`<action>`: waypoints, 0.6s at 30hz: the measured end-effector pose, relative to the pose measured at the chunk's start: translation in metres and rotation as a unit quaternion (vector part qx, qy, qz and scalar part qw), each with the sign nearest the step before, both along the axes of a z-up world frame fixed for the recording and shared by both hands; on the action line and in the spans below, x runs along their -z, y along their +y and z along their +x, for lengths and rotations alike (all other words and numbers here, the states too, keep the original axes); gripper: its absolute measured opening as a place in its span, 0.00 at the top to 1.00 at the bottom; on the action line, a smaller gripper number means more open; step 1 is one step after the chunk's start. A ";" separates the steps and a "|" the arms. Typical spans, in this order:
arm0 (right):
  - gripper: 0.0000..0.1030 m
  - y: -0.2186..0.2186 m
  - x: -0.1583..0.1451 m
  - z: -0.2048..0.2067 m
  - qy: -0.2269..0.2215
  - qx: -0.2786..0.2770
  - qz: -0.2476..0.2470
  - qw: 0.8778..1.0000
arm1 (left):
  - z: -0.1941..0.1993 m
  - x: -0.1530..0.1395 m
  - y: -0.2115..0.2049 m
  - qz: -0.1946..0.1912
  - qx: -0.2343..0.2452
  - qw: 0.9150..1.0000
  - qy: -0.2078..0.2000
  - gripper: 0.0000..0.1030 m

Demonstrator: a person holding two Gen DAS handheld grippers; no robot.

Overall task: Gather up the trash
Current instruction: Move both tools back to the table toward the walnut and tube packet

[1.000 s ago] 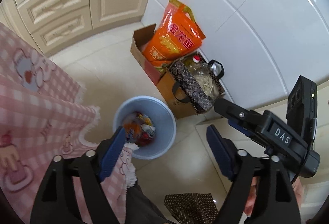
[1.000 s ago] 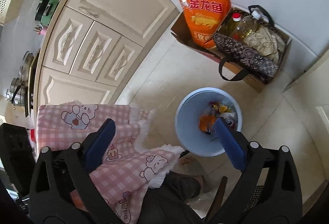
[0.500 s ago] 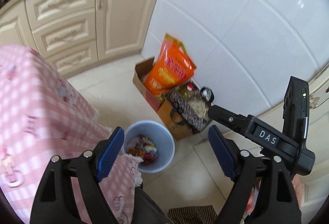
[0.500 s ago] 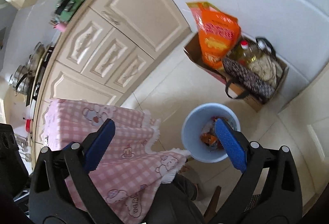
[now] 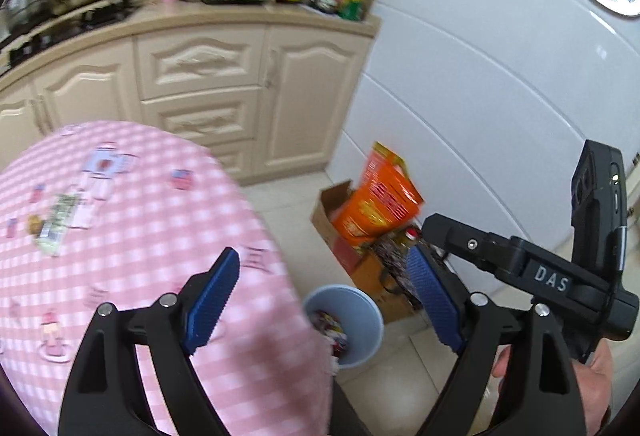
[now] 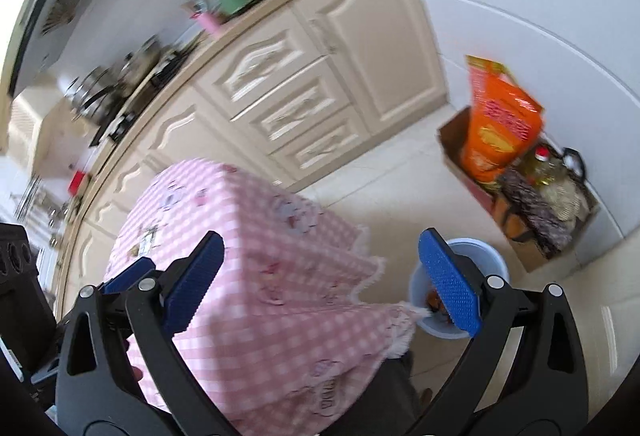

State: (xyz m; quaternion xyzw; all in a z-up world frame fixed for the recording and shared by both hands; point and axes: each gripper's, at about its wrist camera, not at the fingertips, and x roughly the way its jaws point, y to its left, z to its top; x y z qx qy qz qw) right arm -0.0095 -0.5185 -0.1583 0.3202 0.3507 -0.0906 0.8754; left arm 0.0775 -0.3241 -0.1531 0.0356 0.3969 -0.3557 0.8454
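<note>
Trash (image 5: 52, 226), a few blurred scraps, lies on the pink cloth (image 5: 132, 236) toward its far side; more sits in the bin (image 5: 362, 320) on the floor beside the table. Next, I judge, aim one gripper squarely over a scrap and straddle it before closing. Left gripper (image 5: 322, 300) and right gripper (image 6: 320, 286) both hang empty, jaws wide, angled downward over the table edge.

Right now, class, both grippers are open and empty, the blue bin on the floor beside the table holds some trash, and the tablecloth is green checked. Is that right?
One detail is wrong: the tablecloth is pink checked, not green, as the left wrist view shows. The rest stands: the left gripper and right gripper are open and empty, and the blue bin on the floor beside the table holds some trash.
</note>
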 end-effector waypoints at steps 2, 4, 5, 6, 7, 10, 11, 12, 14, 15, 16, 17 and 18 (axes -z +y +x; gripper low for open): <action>0.07 0.019 -0.009 0.012 -0.003 -0.020 -0.012 1.000 | 0.003 -0.006 0.017 -0.007 -0.022 1.000 -0.007 0.18; 0.07 0.033 -0.016 0.020 -0.009 -0.038 -0.018 0.999 | 0.007 -0.011 0.036 -0.011 -0.042 0.999 -0.017 0.18; 0.07 0.040 -0.020 0.024 -0.011 -0.046 -0.024 0.999 | 0.010 -0.013 0.044 -0.012 -0.052 0.998 -0.021 0.18; 0.07 0.050 -0.024 0.029 -0.013 -0.055 -0.030 0.998 | 0.014 -0.014 0.057 -0.012 -0.067 0.997 -0.026 0.18; 0.07 0.057 -0.026 0.034 -0.015 -0.064 -0.032 0.997 | 0.018 -0.013 0.066 -0.010 -0.080 0.996 -0.030 0.18; 0.07 0.080 -0.031 0.049 -0.017 -0.089 -0.042 0.995 | 0.030 -0.012 0.100 -0.011 -0.114 0.993 -0.027 0.18; 0.07 0.085 -0.031 0.052 -0.017 -0.095 -0.042 0.994 | 0.035 -0.012 0.109 -0.012 -0.126 0.992 -0.028 0.18; 0.07 0.092 -0.032 0.057 -0.018 -0.104 -0.043 0.994 | 0.040 -0.010 0.122 -0.012 -0.143 0.989 -0.029 0.18; 0.07 0.107 -0.034 0.065 -0.018 -0.119 -0.051 0.991 | 0.047 -0.008 0.140 -0.014 -0.162 0.986 -0.027 0.18; 0.07 0.114 -0.034 0.069 -0.018 -0.128 -0.054 0.990 | 0.052 -0.007 0.150 -0.016 -0.172 0.985 -0.026 0.18; 0.07 0.121 -0.035 0.073 -0.019 -0.135 -0.057 0.989 | 0.056 -0.005 0.160 -0.015 -0.184 0.982 -0.027 0.18; 0.07 0.128 -0.036 0.077 -0.019 -0.142 -0.061 0.988 | 0.060 -0.003 0.169 -0.014 -0.194 0.981 -0.029 0.18; 0.07 0.133 -0.036 0.081 -0.018 -0.147 -0.064 0.987 | 0.064 -0.001 0.178 -0.013 -0.201 0.979 -0.029 0.18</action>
